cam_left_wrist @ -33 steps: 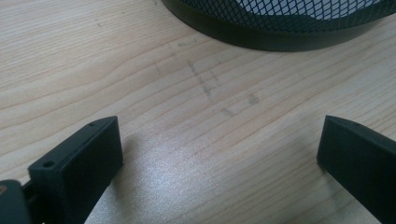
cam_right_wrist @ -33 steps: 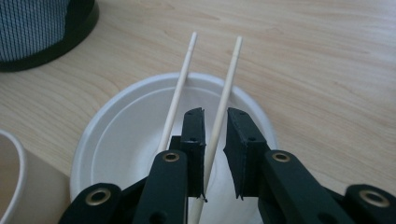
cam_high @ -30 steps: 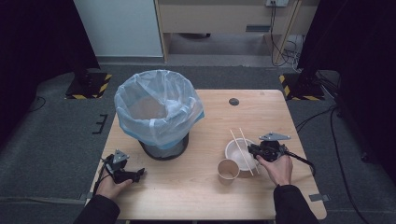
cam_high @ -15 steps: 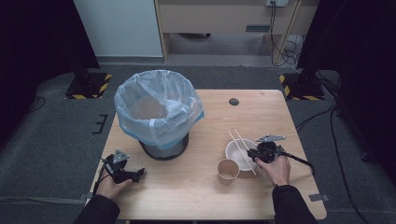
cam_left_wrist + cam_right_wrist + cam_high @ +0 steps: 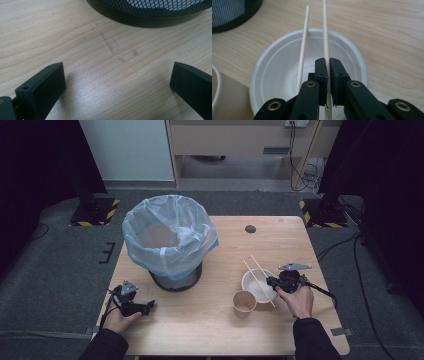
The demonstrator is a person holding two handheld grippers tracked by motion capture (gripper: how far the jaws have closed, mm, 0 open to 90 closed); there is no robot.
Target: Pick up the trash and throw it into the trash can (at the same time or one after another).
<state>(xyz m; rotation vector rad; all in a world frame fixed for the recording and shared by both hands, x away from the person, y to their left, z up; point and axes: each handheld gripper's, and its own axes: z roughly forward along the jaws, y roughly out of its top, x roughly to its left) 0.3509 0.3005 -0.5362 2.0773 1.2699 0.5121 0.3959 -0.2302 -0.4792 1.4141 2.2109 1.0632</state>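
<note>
Wooden chopsticks, two of them, lie across one white bowl point(image 5: 257, 285) on the right half of the table point(image 5: 210, 330); one brown paper cup point(image 5: 244, 301) stands just beside the bowl toward the person, and one mesh bin point(image 5: 172, 250) lined with a pale blue bag stands on the table's left half. No brand, label or writing can be read on any of them. In the high view the chopsticks' long axes run from the table's middle, beyond the bowl's far rim, down toward the person's right hand, with the two sticks close to parallel. The right gripper point(image 5: 328, 67) has just been closing and now pinches the right chopstick point(image 5: 326, 37) between its jaws over the bowl; the left chopstick point(image 5: 302, 45) lies free just beside it, passing to the left of the jaws. In that view both sticks point away from the gripper, past the bowl's far rim. The left gripper point(image 5: 117, 80) rests low over bare wood near the bin's base, its jaws wide apart with nothing between them.
</note>
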